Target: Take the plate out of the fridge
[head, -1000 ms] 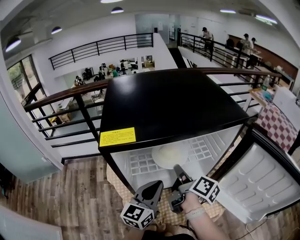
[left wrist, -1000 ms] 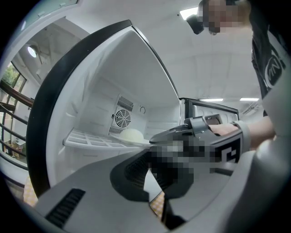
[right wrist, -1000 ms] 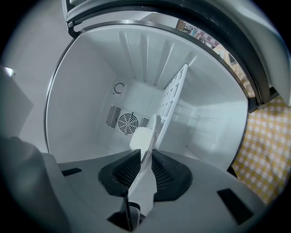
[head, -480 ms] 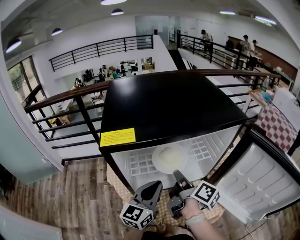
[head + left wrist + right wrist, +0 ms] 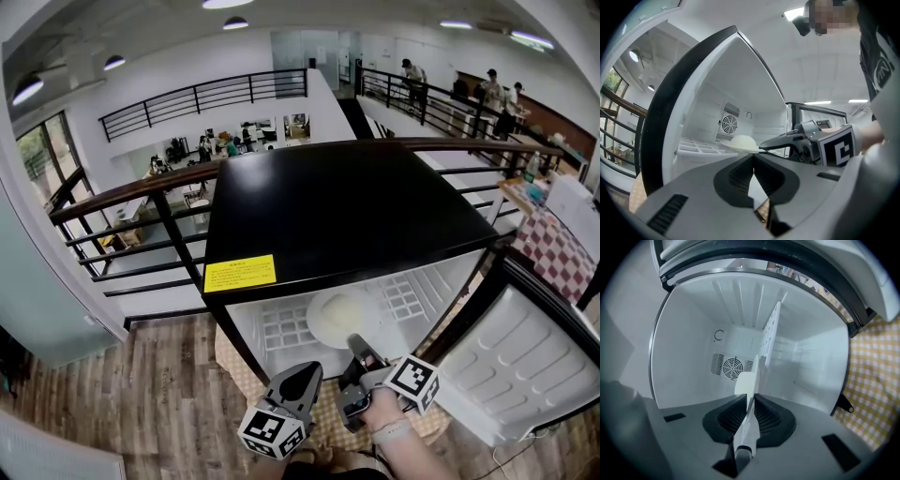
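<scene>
Gripping the plate looks like the step in hand. The right claw (image 5: 749,399) is pressed shut on the near rim of the round white plate (image 5: 746,381). The plate's thin edge runs straight between the two ribbed pads, and it shows edge-on because the claw is rolled onto its side.

In the head view the right claw (image 5: 354,345) reaches into the open black-topped white fridge (image 5: 347,206). There it meets the plate, which lies flat on the white grid shelf (image 5: 281,330), roughly midway across and toward the front. The white fridge door (image 5: 525,366) stands swung wide on the right.

The left claw (image 5: 753,163) has its jaws drawn together with nothing between them. It waits low in front of the fridge opening, just beside the right one and clear of the shelf.

The plate has probably not yet left the shelf, so the task seems near its middle: hold secured, withdrawal to come. The next move calls for a straight, level pull back toward the person. The pinch must stay firm, since a grip on one rim leaves the rest of the plate hanging free once it passes the shelf's front edge. Keeping the wrist from rolling should stop the plate from tipping. The left claw would have to open before it could support the far side.
</scene>
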{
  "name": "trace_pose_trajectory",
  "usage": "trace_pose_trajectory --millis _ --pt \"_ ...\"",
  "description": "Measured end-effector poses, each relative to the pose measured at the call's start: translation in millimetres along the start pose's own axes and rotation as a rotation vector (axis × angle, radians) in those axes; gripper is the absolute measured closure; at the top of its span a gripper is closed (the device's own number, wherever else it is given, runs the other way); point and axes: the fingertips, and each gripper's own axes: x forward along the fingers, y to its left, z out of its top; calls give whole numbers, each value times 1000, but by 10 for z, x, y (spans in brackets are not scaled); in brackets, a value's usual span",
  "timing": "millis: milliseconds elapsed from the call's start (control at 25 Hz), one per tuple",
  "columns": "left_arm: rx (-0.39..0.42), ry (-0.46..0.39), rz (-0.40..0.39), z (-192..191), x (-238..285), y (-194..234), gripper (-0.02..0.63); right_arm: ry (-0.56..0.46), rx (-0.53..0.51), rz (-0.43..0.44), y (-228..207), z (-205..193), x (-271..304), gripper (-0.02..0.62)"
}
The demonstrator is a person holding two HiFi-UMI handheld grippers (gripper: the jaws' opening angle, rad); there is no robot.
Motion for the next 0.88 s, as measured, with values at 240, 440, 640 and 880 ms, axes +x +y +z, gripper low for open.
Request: trace_pose_trajectory --millis 240,440,640,880 --pt "-3 -5 5 13 2 32 597 3 45 18 7 -106 -137 532" --pt "-6 -6 -5 9 40 15 598 -24 56 28 -31 -37 -142 531" --pt "-6 -4 -13 16 40 2 598 -37 101 30 -44 -10 -35 531" --pt "1 -5 -6 29 36 23 598 -21 144 43 -59 -93 -88 534"
